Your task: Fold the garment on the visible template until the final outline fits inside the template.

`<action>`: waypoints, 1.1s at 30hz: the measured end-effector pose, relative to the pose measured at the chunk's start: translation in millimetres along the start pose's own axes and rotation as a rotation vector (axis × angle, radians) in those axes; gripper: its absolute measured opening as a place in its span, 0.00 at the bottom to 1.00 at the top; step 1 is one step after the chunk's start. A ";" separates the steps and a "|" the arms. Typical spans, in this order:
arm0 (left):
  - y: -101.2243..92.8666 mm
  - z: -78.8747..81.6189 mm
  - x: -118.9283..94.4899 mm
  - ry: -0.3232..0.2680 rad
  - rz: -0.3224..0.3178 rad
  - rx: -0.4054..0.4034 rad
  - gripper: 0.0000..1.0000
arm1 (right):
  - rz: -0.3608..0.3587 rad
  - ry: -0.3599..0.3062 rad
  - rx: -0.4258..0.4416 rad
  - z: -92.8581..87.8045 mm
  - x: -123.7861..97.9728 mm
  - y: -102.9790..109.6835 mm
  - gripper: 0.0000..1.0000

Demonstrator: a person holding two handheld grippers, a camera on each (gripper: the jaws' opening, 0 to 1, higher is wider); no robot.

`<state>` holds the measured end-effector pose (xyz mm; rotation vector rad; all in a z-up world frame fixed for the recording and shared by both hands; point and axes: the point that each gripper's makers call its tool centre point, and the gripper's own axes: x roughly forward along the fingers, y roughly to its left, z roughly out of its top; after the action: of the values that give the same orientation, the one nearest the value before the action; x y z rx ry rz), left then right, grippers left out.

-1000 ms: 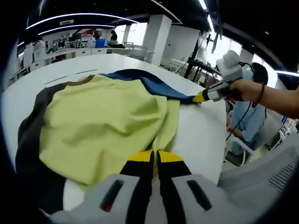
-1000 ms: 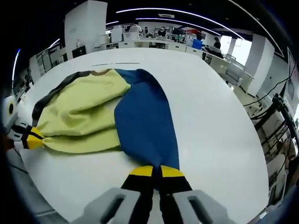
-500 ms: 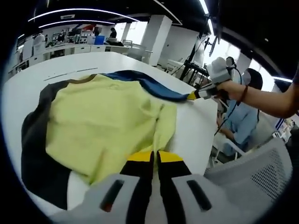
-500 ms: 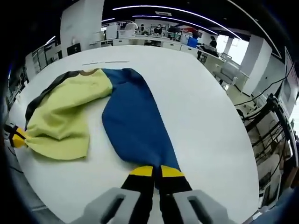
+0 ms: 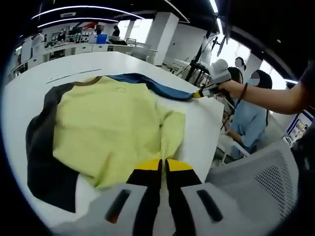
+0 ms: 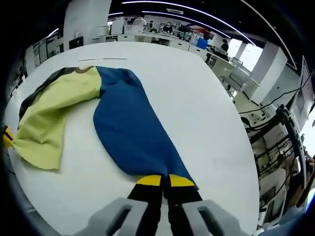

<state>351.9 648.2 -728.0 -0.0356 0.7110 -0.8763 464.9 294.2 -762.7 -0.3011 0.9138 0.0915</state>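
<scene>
Yellow, blue and black panels make up the garment (image 5: 106,132), which is spread on a white table (image 5: 44,78). In the left gripper view the yellow panel is seen in the middle, a black panel along its left edge and a narrow strip of blue beyond its far edge. The left gripper (image 5: 163,169) rises from the bottom of this view; its yellow-tipped jaws are pressed together on the near yellow hem, and the pinched fabric itself is hidden beneath the tips. At upper right the right gripper (image 5: 197,94) is seen from outside, held by a hand (image 5: 228,88), with the blue edge of the garment drawn out to its tip at the table's corner. Whether a template lies on the table cannot be made out; a thin dark line (image 5: 74,74) is seen on the table beyond the collar. A seated person (image 5: 248,120) in light blue is partly cut off behind the forearm, and a grey mesh chair back (image 5: 256,182) is cut off at lower right.

In the right gripper view the blue panel (image 6: 130,132) runs from the collar down to the gripper's own jaws (image 6: 165,182), which are closed on its lower end; the clamped edge is covered by the tips. The yellow panel (image 6: 47,115) is gathered toward the left rim, where only a small yellow tip (image 6: 7,137) of the left gripper is visible, the rest being cut off. Desks and people in the background are too small to make out.
</scene>
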 end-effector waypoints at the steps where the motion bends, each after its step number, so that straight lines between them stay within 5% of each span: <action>1: 0.5 -2.3 -0.8 0.008 0.000 -0.001 0.00 | -0.001 0.001 -0.001 -0.2 0.9 -2.6 0.00; 19: 4.6 -13.4 -8.5 0.037 0.002 0.017 0.00 | -0.055 0.042 -0.033 -4.3 10.4 -39.8 0.00; 29: 7.4 -11.6 -15.1 0.007 0.015 -0.007 0.01 | -0.033 0.014 0.051 -5.7 8.7 -40.6 0.01; 33: 5.2 -6.9 -19.8 -0.012 0.018 0.008 0.00 | -0.016 -0.002 0.084 -4.1 2.4 -36.6 0.10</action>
<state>343.0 667.4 -723.9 -0.0269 0.6955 -0.8614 470.8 258.0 -758.9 -0.2306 0.9111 0.0384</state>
